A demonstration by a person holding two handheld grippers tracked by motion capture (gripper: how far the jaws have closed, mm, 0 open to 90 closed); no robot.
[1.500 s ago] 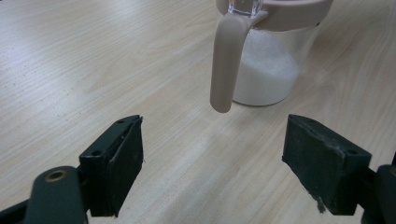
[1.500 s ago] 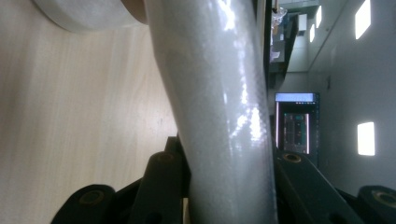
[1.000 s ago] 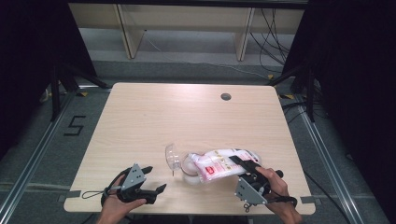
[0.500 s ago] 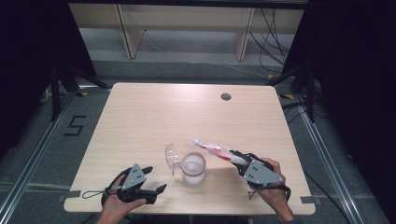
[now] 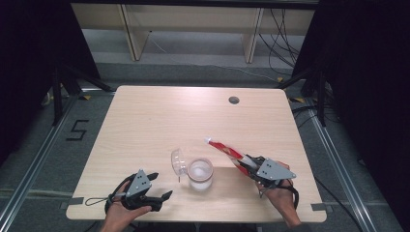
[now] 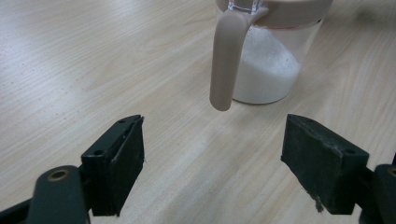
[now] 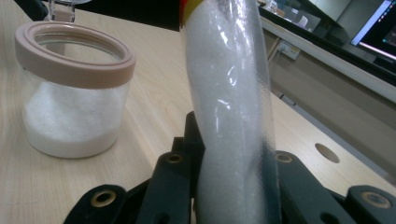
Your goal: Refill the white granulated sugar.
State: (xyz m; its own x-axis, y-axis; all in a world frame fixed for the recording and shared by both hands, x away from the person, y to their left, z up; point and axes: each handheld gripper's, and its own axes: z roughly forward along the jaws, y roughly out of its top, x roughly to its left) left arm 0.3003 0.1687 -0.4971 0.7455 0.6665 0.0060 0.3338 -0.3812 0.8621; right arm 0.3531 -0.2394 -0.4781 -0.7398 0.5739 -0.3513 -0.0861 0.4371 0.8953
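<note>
bag lifted clear of the jar, with spill risks on both sides

i have the right gripper [image 5: 249, 163] with its jaws pinching a clear bag of white granules [image 7: 231, 107], which slants up and away over the counter [image 5: 159, 116], just right of the jar [image 5: 200, 174]. the jar stands near the counter's front edge, partly filled with the same white stuff, its hinged lid [image 5: 178, 162] flipped open. if i tip the bag's open end low, i judge grains will scatter on the wood, and the soft bag could slip through the pinch. my left gripper [image 5: 154, 186] rests on the counter with jaws spread and empty, facing the jar's handle [image 6: 227, 56]; a careless nudge there could shove or topple the jar.
</note>
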